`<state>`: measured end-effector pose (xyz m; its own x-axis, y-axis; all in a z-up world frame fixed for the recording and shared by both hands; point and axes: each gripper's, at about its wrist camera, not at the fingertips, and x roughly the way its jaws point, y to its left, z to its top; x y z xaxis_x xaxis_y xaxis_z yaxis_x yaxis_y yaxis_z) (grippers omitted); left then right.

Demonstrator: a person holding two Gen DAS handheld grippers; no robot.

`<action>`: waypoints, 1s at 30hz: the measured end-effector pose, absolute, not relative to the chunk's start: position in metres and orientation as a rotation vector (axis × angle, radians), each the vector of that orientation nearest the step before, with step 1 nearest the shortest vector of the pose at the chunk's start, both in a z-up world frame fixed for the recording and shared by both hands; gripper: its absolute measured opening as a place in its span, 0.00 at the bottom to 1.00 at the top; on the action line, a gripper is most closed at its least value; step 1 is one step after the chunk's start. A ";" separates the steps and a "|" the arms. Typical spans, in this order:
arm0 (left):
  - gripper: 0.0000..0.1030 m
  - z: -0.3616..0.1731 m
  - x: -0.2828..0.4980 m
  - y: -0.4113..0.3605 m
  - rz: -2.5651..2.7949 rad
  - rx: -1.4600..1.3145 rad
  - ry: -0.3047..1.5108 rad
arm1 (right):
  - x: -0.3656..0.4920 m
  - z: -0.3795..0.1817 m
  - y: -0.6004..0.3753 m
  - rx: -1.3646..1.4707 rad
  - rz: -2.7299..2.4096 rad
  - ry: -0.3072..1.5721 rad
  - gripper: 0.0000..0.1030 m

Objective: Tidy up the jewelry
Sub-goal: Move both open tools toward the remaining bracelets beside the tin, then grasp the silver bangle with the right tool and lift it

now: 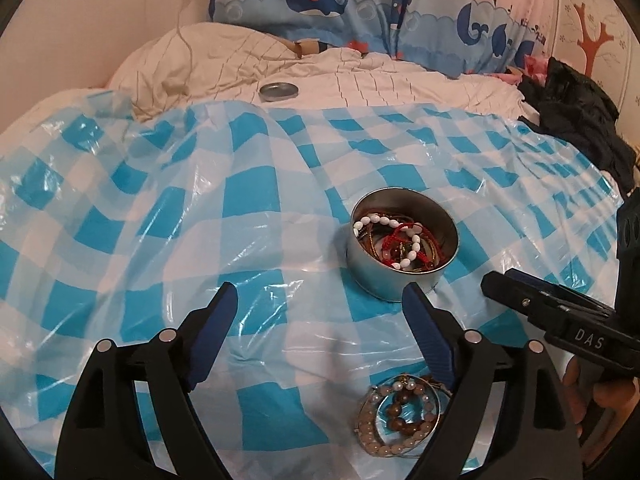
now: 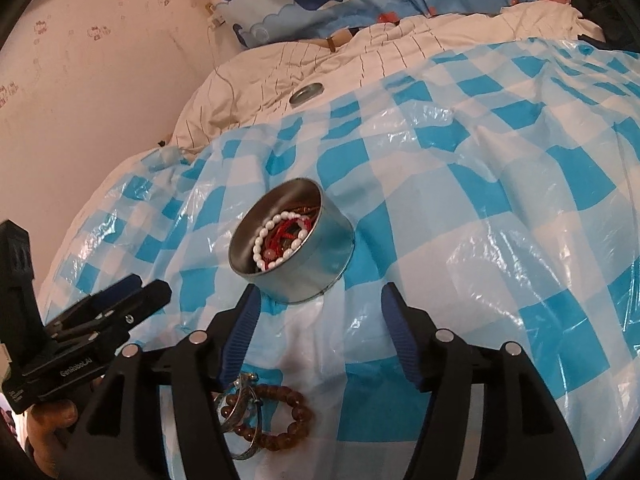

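A round metal tin (image 1: 394, 276) stands on the blue-and-white checked plastic sheet (image 1: 248, 208) and holds white-bead and red-cord bracelets (image 1: 394, 242). It also shows in the right wrist view (image 2: 316, 256). A loose pile of bead bracelets and bangles (image 1: 396, 414) lies near me, below the left gripper's right finger; in the right wrist view this pile (image 2: 272, 420) lies by the right gripper's left finger. My left gripper (image 1: 320, 300) is open and empty. My right gripper (image 2: 320, 300) is open and empty, just short of the tin.
The tin's lid (image 1: 279, 91) lies on the white quilt (image 1: 360, 76) at the back. A whale-print cloth (image 1: 360, 4) hangs behind. Dark clothing (image 1: 576, 116) is piled at the right. A wall (image 2: 80, 80) stands at the left.
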<state>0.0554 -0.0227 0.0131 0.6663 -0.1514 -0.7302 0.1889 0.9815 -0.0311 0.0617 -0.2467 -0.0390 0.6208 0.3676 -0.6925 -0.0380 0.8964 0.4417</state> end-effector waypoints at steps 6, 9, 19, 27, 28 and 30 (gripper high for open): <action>0.82 0.015 0.054 -0.026 -0.178 0.089 0.803 | 0.062 -0.043 -0.242 0.392 0.248 0.897 0.60; 0.83 0.015 0.054 -0.030 -0.178 0.102 0.804 | 0.062 -0.044 -0.241 0.388 0.250 0.902 0.61; 0.84 0.008 0.061 -0.016 -0.237 -0.040 0.863 | 0.062 -0.044 -0.240 0.381 0.256 0.910 0.62; 0.84 -0.003 0.062 -0.017 -0.313 -0.094 0.912 | 0.061 -0.044 -0.240 0.378 0.251 0.907 0.63; 0.84 -0.004 0.061 -0.018 -0.314 -0.088 0.915 | 0.061 -0.044 -0.240 0.375 0.254 0.911 0.63; 0.84 -0.005 0.061 -0.019 -0.307 -0.080 0.917 | 0.061 -0.044 -0.238 0.363 0.263 0.919 0.63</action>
<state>0.0612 -0.0185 -0.0048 0.5684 -0.2947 -0.7682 0.2269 0.9536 -0.1979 0.0609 -0.2377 -0.0436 0.5815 0.3729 -0.7230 -0.0670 0.9077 0.4142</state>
